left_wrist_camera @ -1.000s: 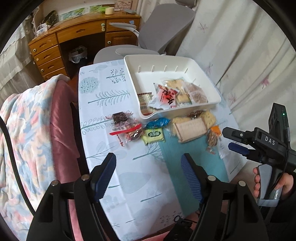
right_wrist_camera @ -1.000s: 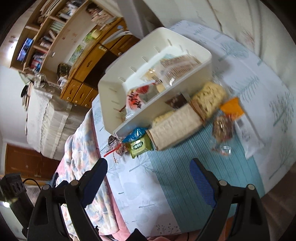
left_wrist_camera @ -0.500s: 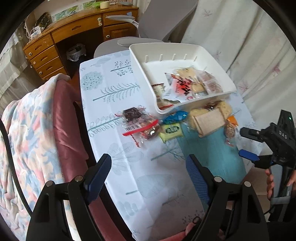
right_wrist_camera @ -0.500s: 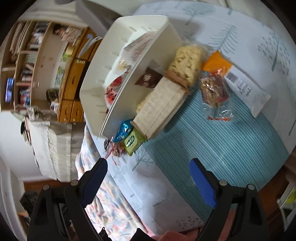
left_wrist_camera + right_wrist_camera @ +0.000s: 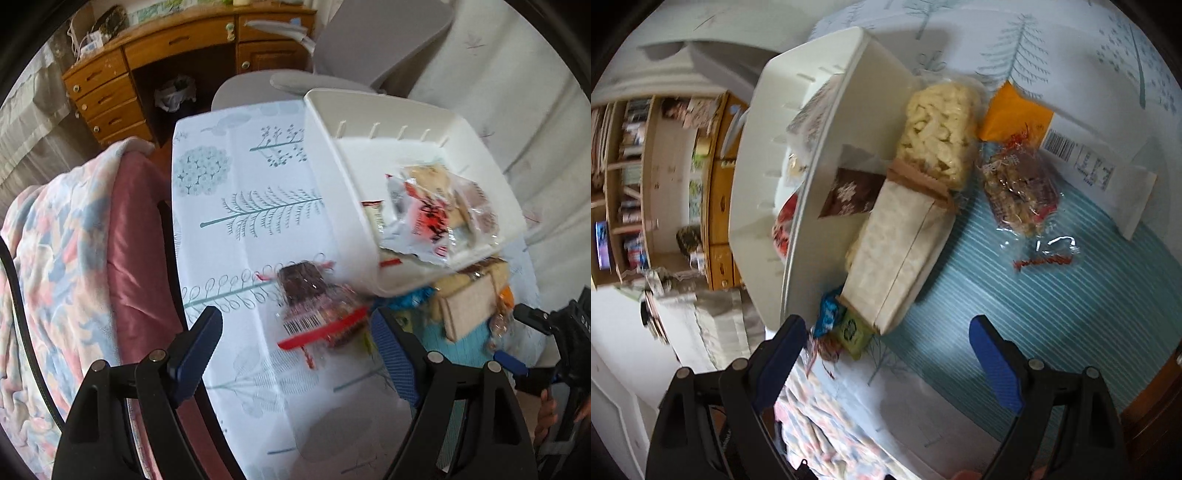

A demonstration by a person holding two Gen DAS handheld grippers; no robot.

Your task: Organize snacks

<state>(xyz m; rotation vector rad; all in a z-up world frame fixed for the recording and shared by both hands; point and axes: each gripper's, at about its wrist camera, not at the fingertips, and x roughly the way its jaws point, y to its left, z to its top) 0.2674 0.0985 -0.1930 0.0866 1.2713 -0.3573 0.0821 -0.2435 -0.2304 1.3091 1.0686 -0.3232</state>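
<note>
Descending toward the table, left gripper [image 5: 297, 354] now frames the barcoded snack [image 5: 317, 314] beside the bin [image 5: 354, 236]; jaws just widened, empty. Right gripper [image 5: 888, 354] likewise lower, wide, empty.

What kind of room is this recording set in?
Probably a home bedroom or study: a wooden desk with drawers, a grey office chair, bookshelves, and a blanket beside the table with the snack bin.
</note>
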